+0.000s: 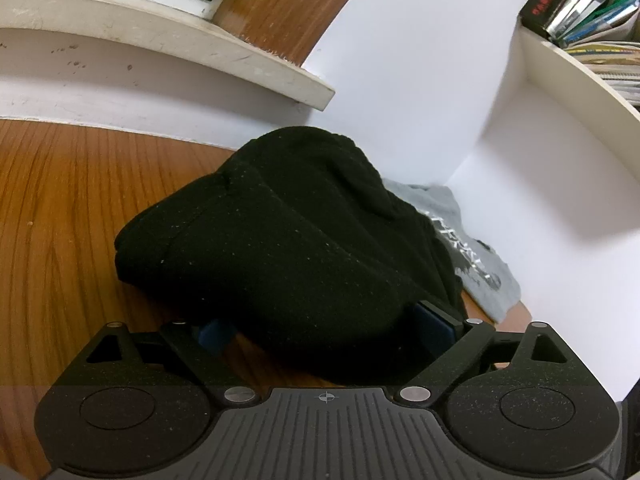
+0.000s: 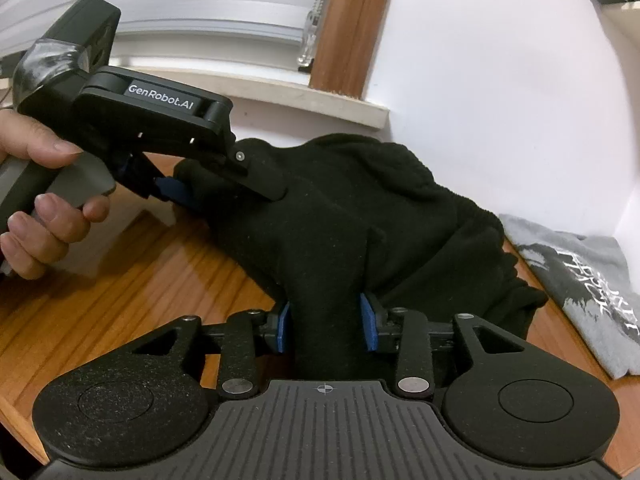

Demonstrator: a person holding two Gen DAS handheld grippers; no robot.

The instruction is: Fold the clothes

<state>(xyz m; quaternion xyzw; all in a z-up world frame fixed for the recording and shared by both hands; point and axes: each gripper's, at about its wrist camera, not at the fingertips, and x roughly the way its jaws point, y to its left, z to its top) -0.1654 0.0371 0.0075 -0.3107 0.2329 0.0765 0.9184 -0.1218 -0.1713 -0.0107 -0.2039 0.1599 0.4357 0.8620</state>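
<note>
A black knit garment point(image 1: 288, 232) lies bunched on the wooden table point(image 1: 60, 220). In the left wrist view my left gripper point(image 1: 324, 328) stands with its jaws wide apart, and the garment's near edge drapes over and between its blue pads point(image 1: 434, 326) without looking squeezed. The right wrist view shows that left gripper point(image 2: 216, 186) at the garment's left edge, held by a person's hand point(image 2: 40, 208). My right gripper point(image 2: 326, 324) has a narrow bunch of the black garment point(image 2: 360, 208) between its blue pads point(image 2: 283, 326), and the cloth fills the gap.
A grey printed T-shirt point(image 2: 592, 280) lies flat on the table to the right, partly under the black garment. A white wall and a window sill point(image 1: 160, 52) stand just behind. A white shelf with books point(image 1: 580, 0) stands at the right.
</note>
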